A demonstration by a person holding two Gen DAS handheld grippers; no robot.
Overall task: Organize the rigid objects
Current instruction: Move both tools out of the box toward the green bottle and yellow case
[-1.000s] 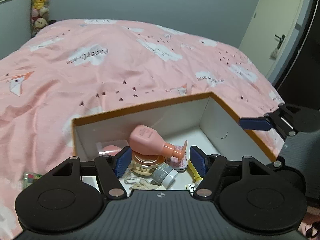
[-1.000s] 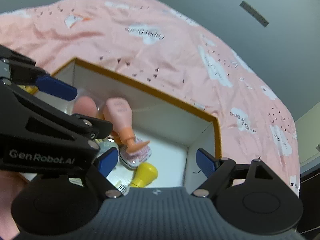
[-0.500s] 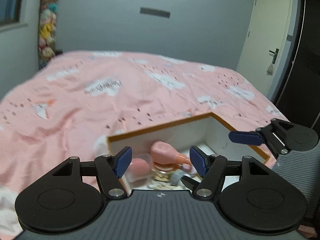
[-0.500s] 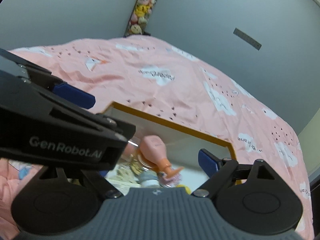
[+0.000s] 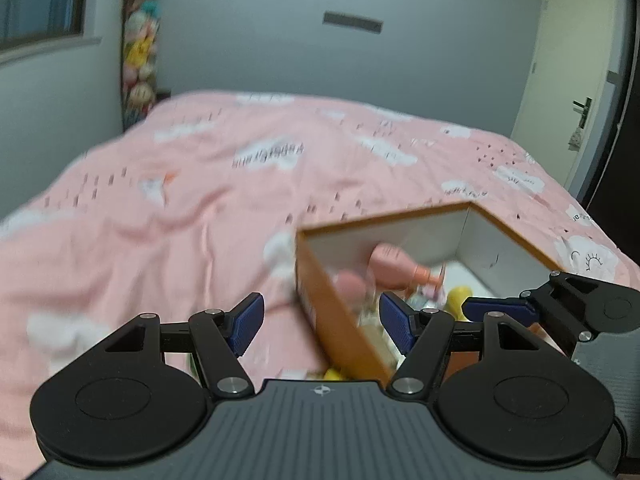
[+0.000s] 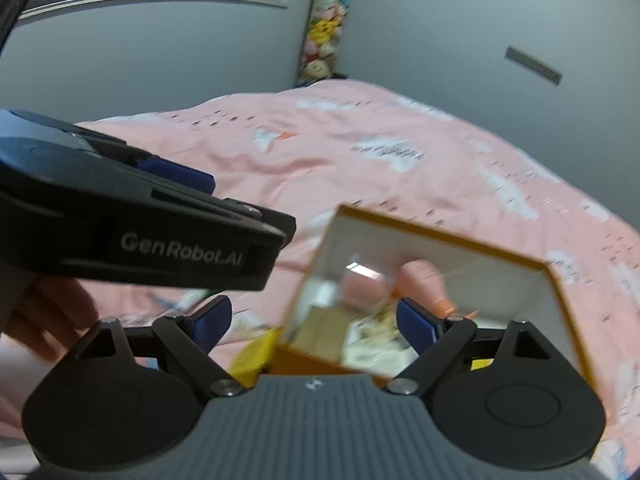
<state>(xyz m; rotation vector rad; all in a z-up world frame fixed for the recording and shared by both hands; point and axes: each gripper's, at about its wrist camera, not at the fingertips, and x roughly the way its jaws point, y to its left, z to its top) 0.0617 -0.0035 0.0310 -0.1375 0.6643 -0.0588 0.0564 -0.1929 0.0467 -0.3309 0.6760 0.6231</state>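
An orange-rimmed white box [image 5: 508, 228] sits on the pink bed; it also shows in the right wrist view [image 6: 448, 236]. Inside lie a pink pump bottle [image 5: 390, 262], a yellow item [image 5: 460, 296] and several small blurred cosmetics. The bottle shows in the right wrist view [image 6: 424, 276] too. My left gripper [image 5: 322, 322] is open and empty, held above the box's left wall. My right gripper [image 6: 314, 320] is open and empty, over the box's near left corner. The right gripper appears in the left wrist view [image 5: 560, 304], the left gripper in the right wrist view [image 6: 140, 224].
The pink bedspread [image 5: 200, 200] with cloud prints stretches to the grey wall. A column of plush toys [image 5: 140, 56] hangs in the corner. A door [image 5: 576, 80] stands at the right. Yellow items [image 6: 256, 354] lie on the bed beside the box.
Both grippers have pulled back and up from the box and swung left, so the box sits further right and lower in both views. Both stay open and empty.
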